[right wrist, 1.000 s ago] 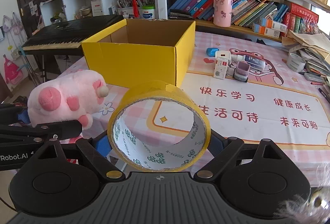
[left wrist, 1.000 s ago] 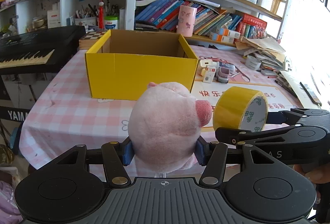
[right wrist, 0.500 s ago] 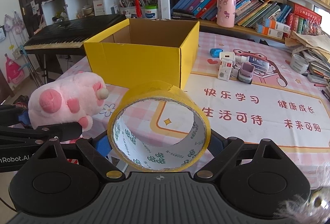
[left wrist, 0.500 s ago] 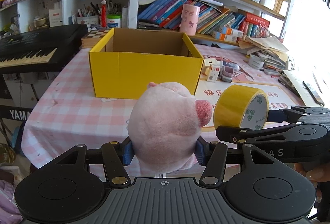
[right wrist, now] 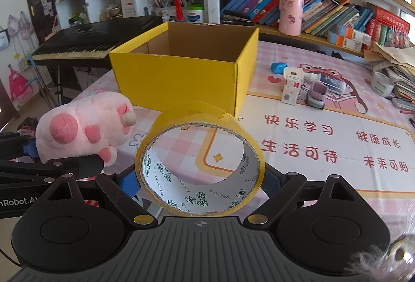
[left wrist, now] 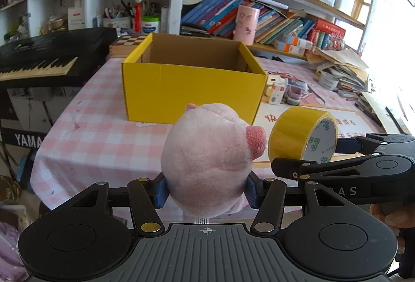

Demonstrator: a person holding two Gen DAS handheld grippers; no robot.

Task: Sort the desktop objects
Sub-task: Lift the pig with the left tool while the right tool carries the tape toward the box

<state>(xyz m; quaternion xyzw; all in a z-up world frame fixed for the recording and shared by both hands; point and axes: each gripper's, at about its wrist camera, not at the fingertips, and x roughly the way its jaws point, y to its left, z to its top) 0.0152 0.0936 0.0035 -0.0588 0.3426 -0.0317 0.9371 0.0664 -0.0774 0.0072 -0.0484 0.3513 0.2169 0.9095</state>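
My left gripper (left wrist: 206, 191) is shut on a pink plush pig (left wrist: 210, 160), its blue pads pressing both sides of the toy. My right gripper (right wrist: 199, 182) is shut on a wide roll of yellow tape (right wrist: 199, 160), held upright with its hole facing the camera. In the left wrist view the tape roll (left wrist: 302, 138) and the right gripper (left wrist: 337, 157) sit just right of the pig. In the right wrist view the plush pig (right wrist: 83, 126) hangs to the left. An open yellow cardboard box (left wrist: 192, 84) (right wrist: 186, 71) stands ahead on the table, and its visible inside is bare.
The table has a pink checked cloth (left wrist: 103, 136) and a printed mat (right wrist: 324, 142). Small white and purple items (right wrist: 303, 87) and a blue eraser (right wrist: 278, 67) lie right of the box. A black keyboard (left wrist: 46, 59) stands left; bookshelves (left wrist: 272, 20) behind; stacked papers (right wrist: 394, 69) at right.
The box looks slightly farther off and more of the table shows in both views. The pig and the tape stay gripped as before.
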